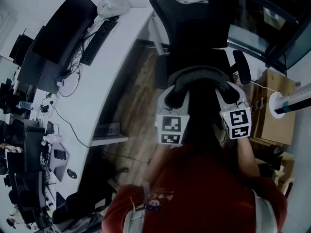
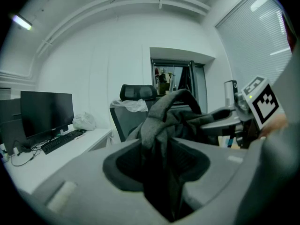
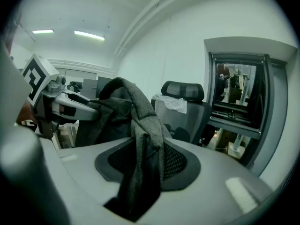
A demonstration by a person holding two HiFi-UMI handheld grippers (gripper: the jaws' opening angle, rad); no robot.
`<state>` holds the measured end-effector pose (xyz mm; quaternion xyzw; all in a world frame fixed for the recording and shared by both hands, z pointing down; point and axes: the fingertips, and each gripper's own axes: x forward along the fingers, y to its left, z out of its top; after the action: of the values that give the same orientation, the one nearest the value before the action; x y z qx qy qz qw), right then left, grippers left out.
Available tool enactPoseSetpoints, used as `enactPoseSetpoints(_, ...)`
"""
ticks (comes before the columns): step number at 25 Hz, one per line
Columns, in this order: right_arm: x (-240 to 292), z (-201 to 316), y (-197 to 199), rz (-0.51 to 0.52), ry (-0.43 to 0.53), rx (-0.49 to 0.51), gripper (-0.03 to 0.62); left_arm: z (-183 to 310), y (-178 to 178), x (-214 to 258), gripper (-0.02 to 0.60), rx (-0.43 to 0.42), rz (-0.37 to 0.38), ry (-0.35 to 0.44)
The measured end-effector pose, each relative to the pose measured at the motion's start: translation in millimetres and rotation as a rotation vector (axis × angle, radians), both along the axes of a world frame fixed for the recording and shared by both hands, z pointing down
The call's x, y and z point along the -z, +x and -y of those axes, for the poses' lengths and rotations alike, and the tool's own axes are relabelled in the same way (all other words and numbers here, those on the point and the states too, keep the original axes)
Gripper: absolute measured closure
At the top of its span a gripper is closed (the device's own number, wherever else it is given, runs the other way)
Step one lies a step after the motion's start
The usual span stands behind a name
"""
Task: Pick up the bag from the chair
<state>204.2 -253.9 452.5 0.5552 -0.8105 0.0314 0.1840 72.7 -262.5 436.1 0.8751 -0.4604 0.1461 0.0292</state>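
While both sets of my jaws are pressing onto grey cloth, I am carrying the bag [image 1: 200,74] strung between them. My left gripper [image 2: 161,172] is pinching one fold of it and my right gripper [image 3: 140,172] is pinching another, each with fabric filling its gap. The bag's long axis is running side to side from one gripper to the other, its dark body sagging below and toward me, so neither hand is sitting nearer than the other. The chair [image 1: 194,23] is standing just off the table's [image 1: 114,76] long curved edge, beyond the bag. I am judging the bag to be hanging on my side of the seat, clear of the table edge, though the dark is hiding whether its bottom is touching anything. Any coming lift is depending on both grips rising together.
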Motion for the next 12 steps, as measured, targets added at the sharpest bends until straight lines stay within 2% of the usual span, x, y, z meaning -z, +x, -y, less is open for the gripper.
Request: enactPoseSetpoints(12, 3, 10, 0, -0.004, 0.006, -0.012, 0.448, 12, 0, 3, 0.422, -0.013, -0.002, 0.009)
